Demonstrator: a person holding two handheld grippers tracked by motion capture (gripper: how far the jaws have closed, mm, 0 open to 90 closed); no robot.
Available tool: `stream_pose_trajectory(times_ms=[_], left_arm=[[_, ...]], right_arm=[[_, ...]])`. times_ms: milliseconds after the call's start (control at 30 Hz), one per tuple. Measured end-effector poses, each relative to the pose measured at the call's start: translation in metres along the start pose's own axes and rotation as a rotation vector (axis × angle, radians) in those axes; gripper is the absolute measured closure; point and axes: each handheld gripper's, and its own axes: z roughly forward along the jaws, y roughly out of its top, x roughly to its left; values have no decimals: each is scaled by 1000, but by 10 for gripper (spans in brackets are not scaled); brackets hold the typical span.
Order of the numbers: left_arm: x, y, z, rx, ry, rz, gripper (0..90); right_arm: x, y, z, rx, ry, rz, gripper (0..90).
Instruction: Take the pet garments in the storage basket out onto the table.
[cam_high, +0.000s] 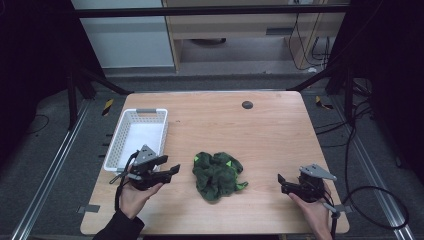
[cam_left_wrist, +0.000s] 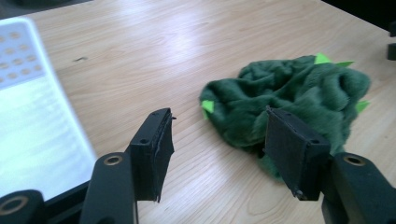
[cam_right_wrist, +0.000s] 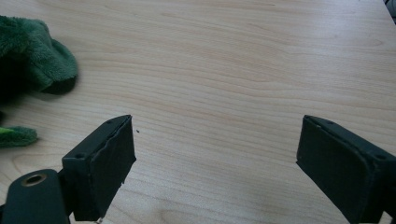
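Hands at the lower frame hold the left gripper (cam_high: 169, 168) and right gripper (cam_high: 283, 184), both jaws wide, empty. Between them, centre frame, lies a crumpled dark-green plush cloth (cam_high: 218, 175), probably light and floppy; pinch a raised fold. Upper left sits a white perforated plastic basket (cam_high: 116, 144).

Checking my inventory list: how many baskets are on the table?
1. The white plastic basket sits on the left side of the table, just beyond the left tool, left of the crumpled green fleece cloth. Nothing seems big enough to hide another.
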Motion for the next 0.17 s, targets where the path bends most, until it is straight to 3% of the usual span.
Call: stream_pose_trajectory(times_ms=[167], left_arm=[[5,-15,-10,-38,35,-31,378]], right_arm=[[0,-1,-1,-1,3,5,115]])
